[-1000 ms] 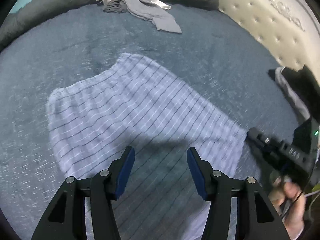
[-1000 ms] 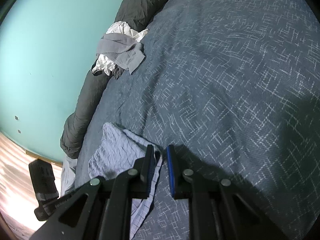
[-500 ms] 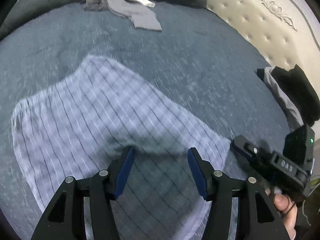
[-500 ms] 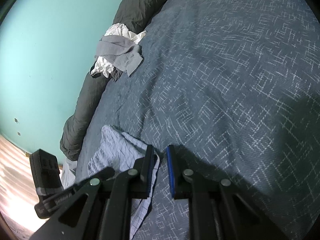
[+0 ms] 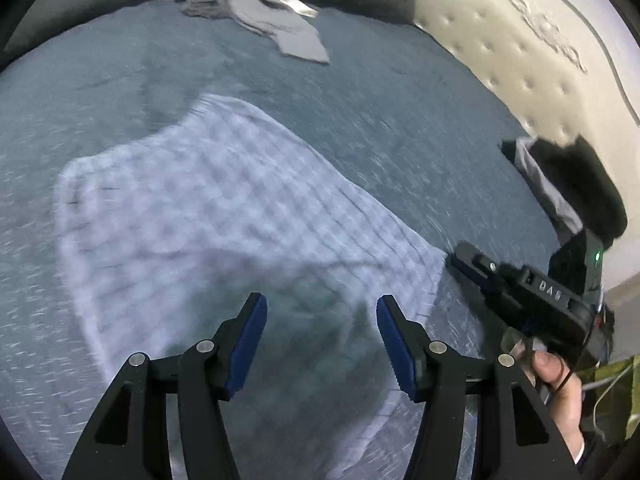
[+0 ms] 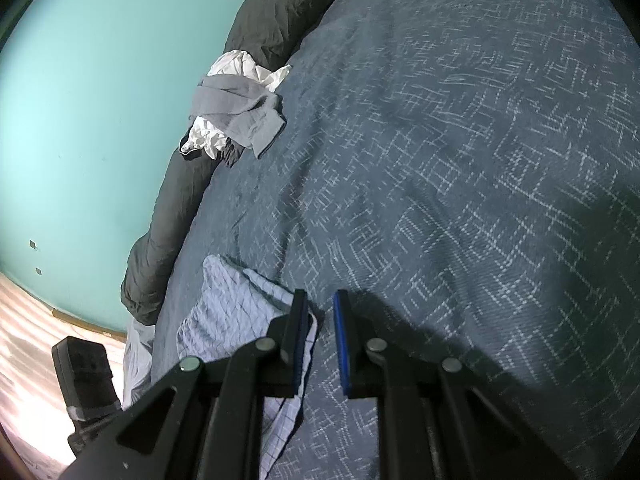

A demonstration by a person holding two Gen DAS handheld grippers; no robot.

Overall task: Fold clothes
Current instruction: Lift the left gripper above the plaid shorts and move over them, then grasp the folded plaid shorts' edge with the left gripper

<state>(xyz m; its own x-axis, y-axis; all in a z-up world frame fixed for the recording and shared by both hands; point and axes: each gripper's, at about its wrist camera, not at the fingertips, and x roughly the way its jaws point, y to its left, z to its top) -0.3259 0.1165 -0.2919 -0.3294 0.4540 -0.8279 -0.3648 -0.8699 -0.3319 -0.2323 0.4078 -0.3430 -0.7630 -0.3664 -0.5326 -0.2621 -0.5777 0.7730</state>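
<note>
A light blue checked garment [image 5: 208, 208] lies spread flat on the dark blue bed cover [image 5: 380, 128]. My left gripper [image 5: 320, 344] hovers over the garment's near edge. Its jaws are opening and nothing is between the pads. This view is blurred by motion. My right gripper [image 5: 460, 258] rests with its tip at the garment's right corner, and a hand [image 5: 560, 384] holds it. In the right wrist view my right gripper [image 6: 320, 300] has a narrow gap that shows only bed cover. The garment [image 6: 232, 304] lies beside and under its left finger.
A pile of grey and white clothes [image 5: 264, 4] sits at the far edge of the bed against a dark rolled duvet [image 6: 180, 200]. A dark garment [image 5: 572, 184] lies at the right by the cream padded headboard [image 5: 520, 40]. A teal wall [image 6: 100, 80] stands beyond the bed.
The left gripper swung sideways over the garment and back, and its jaws stand a little wider. The right gripper kept still at the garment's corner.
</note>
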